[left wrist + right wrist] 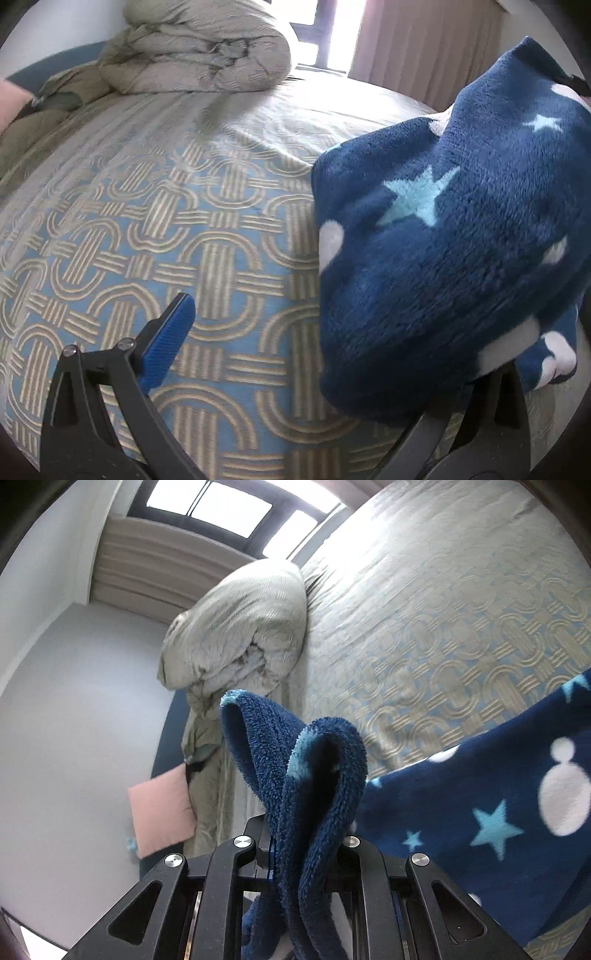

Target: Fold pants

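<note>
The right claw (295, 853) is clamped on a bunched edge of the pants (480, 812), lifting them above the bed (424, 609) to spread, while the left claw (295, 354) gapes apart, empty.

The bed (229, 229) wears a blue quilted cover with beige woven arches. A rolled grey-beige duvet (210, 48) lies on it, and beside the duvet a pink cushion (162, 812).

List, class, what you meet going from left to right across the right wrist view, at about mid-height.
Pink cushion → rolled grey duvet → bunched fold of the blue star pants in the right gripper → patterned bedspread.
</note>
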The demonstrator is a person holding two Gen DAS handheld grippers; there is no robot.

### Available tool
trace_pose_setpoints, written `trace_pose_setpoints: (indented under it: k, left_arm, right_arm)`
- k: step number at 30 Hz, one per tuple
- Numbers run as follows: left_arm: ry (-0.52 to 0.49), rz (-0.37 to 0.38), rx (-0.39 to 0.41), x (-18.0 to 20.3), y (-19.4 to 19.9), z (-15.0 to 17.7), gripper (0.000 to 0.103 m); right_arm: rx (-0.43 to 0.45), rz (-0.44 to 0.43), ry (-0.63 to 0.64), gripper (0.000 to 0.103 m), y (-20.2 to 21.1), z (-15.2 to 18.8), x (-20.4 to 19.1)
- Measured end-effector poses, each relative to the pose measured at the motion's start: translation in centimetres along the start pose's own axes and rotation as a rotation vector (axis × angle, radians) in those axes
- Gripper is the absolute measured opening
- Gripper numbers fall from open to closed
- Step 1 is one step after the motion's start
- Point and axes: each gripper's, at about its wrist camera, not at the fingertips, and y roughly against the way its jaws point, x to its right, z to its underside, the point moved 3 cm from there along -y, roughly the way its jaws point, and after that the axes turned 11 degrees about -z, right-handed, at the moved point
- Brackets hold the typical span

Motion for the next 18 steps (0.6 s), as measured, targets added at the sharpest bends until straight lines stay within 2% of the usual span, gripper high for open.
trace_pose_setpoints:
  k: [3,7,14,18]
  left_arm:
    - [-0.040,-0.028,0.019,0.9,0.5,0.2,0.100]
    - [-0.040,-0.048,0.007,0.8,0.4,0.3,0.101]
    - [-0.021,-0.085,-0.027,0.4,0.1,0.7,0.103]
    - [-0.047,-0.113,-0.035,0.8,0.1,0.9,0.103]
  right_arm:
    - [0.012,-0.002,-0.022,0.015,1.5,-0.8,1.6]
    - [0.009,0.007,-0.061,0.015,2.3,-1.1,4.7]
    - [-0.014,0.009,-0.137,0.015,1.6,-0.5,11.2]
    - [-0.033,0.021,-0.192,0.017,1.4,0.5,15.4]
